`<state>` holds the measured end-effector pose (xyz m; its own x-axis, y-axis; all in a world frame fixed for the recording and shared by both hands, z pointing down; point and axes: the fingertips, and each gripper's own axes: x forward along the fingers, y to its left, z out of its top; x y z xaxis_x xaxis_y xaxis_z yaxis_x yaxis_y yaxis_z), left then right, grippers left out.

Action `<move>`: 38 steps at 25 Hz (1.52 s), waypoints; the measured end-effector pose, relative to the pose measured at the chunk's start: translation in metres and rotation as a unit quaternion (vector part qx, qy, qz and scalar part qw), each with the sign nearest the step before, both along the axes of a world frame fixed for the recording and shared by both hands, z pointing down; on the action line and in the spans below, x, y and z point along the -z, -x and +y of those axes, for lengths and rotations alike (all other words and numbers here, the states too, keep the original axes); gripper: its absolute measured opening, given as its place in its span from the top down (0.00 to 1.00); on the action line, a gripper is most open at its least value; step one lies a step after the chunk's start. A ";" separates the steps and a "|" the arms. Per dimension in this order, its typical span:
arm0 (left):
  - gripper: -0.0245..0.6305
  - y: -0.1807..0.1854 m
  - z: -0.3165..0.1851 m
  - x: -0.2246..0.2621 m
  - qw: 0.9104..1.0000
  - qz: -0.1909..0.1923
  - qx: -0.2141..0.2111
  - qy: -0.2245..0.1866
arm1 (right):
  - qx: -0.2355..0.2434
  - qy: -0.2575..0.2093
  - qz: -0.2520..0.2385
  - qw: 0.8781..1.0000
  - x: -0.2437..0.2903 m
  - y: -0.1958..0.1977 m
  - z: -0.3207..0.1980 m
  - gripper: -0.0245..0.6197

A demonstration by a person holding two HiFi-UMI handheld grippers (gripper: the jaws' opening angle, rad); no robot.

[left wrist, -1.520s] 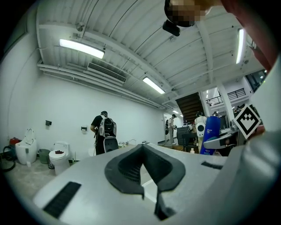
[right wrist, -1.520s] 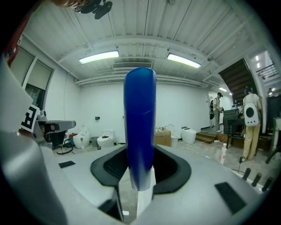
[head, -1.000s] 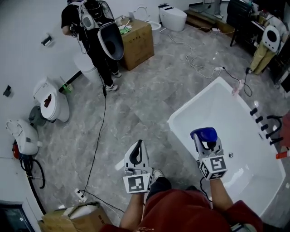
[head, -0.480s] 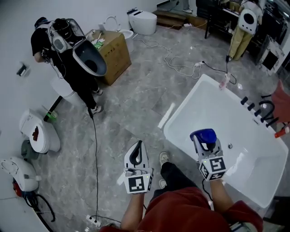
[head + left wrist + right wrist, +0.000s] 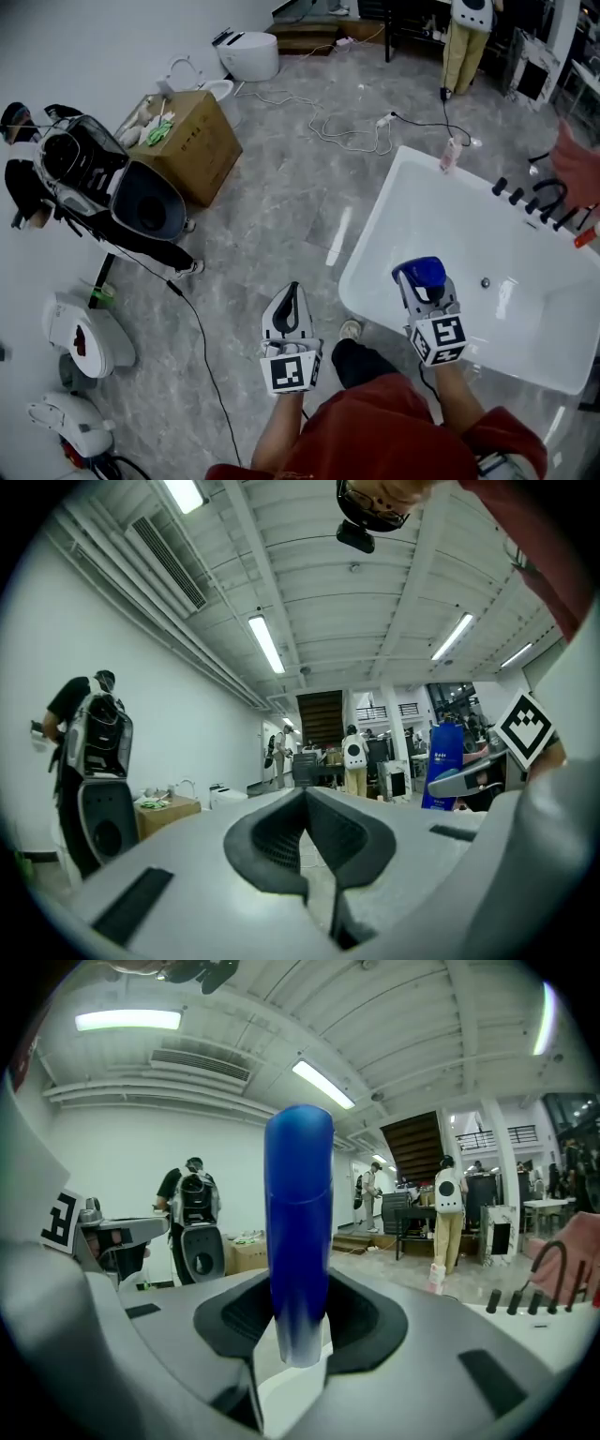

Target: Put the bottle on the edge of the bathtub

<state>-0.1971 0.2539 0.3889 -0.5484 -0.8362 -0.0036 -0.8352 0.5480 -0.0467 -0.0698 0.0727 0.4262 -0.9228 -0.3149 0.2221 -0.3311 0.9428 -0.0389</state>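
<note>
Above glossy white bathtub [image 5: 375, 221]: smooth blue cylindrical bottle [image 5: 298, 1213].

Deep blue on the bottle [image 5: 298, 1213], paling to white at its lower end. Pale grey on the left gripper [image 5: 289, 305] and right gripper [image 5: 429, 298], with black pads and black-and-white square markers. Glossy white on the bathtub [image 5: 382, 217]. Grey with marbled veining across the floor [image 5: 281, 206]. Brown on the cardboard box [image 5: 197, 150]; red on the person's top [image 5: 375, 431].
</note>
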 end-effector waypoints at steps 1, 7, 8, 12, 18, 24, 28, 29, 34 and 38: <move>0.96 0.006 -0.012 -0.001 1.000 0.001 -0.012 0.000 | -0.011 0.003 0.001 1.000 -0.003 0.003 -0.008 0.73; 0.96 0.059 -0.085 -0.004 0.997 0.003 -0.077 0.004 | -0.075 0.014 0.009 0.997 -0.013 0.034 -0.062 0.73; 0.96 0.066 -0.096 -0.004 0.996 0.003 -0.088 0.007 | -0.085 0.016 0.009 0.996 -0.014 0.038 -0.070 0.73; 0.96 0.083 -0.141 -0.006 0.991 -0.003 -0.130 0.017 | -0.125 0.014 0.014 0.992 -0.018 0.039 -0.104 0.73; 0.96 0.102 -0.196 -0.008 0.986 -0.009 -0.162 0.032 | -0.176 0.015 0.018 0.984 -0.019 0.029 -0.145 0.73; 0.96 0.091 -0.239 -0.012 0.976 -0.010 -0.216 0.018 | -0.221 0.015 0.010 0.975 -0.022 0.012 -0.168 0.73; 0.96 0.088 -0.270 -0.015 0.969 -0.010 -0.244 0.018 | -0.239 0.021 0.009 0.971 -0.030 0.014 -0.185 0.73; 0.96 0.088 -0.279 -0.016 0.968 -0.009 -0.250 0.017 | -0.242 0.023 0.009 0.970 -0.033 0.015 -0.190 0.73; 0.96 0.098 -0.321 -0.028 0.962 0.001 -0.271 0.012 | -0.260 0.030 0.020 0.965 -0.055 0.029 -0.218 0.73; 0.96 0.108 -0.352 -0.052 0.957 0.008 -0.289 0.027 | -0.270 0.043 0.032 0.961 -0.079 0.040 -0.240 0.73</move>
